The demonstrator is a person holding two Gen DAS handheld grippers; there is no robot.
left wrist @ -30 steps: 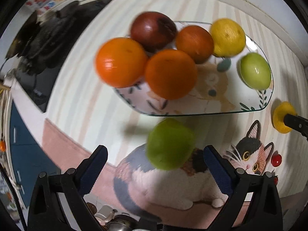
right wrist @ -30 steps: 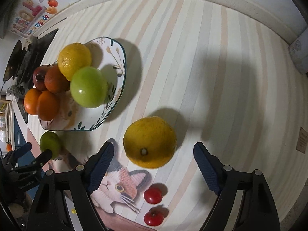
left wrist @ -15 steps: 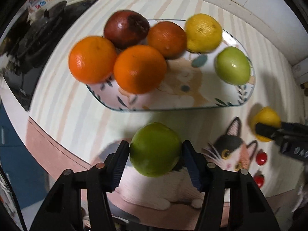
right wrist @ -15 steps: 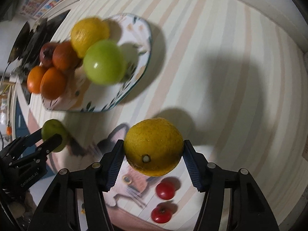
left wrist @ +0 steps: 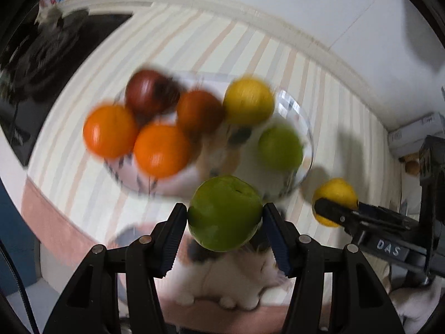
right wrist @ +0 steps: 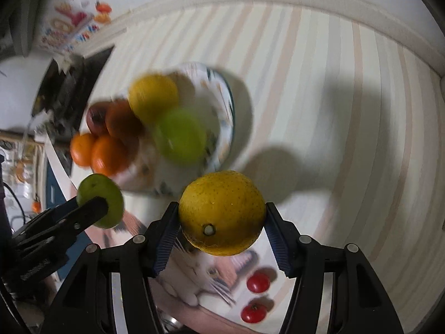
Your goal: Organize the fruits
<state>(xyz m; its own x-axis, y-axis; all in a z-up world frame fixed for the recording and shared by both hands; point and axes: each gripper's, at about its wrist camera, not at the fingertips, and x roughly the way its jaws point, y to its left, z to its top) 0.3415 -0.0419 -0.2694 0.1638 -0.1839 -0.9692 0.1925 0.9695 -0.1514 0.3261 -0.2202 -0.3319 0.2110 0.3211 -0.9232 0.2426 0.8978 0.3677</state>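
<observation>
Plate (left wrist: 301, 128) on striped tablecloth (left wrist: 178, 44) holds, left to right: two oranges (left wrist: 111, 130), dark red fruit (left wrist: 150, 93), brownish orange (left wrist: 198, 110), lemon (left wrist: 249, 100), green apple (left wrist: 281, 147). Left gripper (left wrist: 224, 218) clamps second green apple (left wrist: 225, 213), clear of cloth, just before plate. Right gripper (right wrist: 221, 222) clamps yellow citrus (right wrist: 222, 213), right of plate. Two cherry tomatoes (right wrist: 258, 281) lie on cloth beneath.

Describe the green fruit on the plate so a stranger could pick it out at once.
Find the cat-patterned plate on the striped tablecloth. The green fruit lies near its rim, beside the plate's yellow fruit. It is the plate's only green one; the other green fruit is clamped in a gripper.
</observation>
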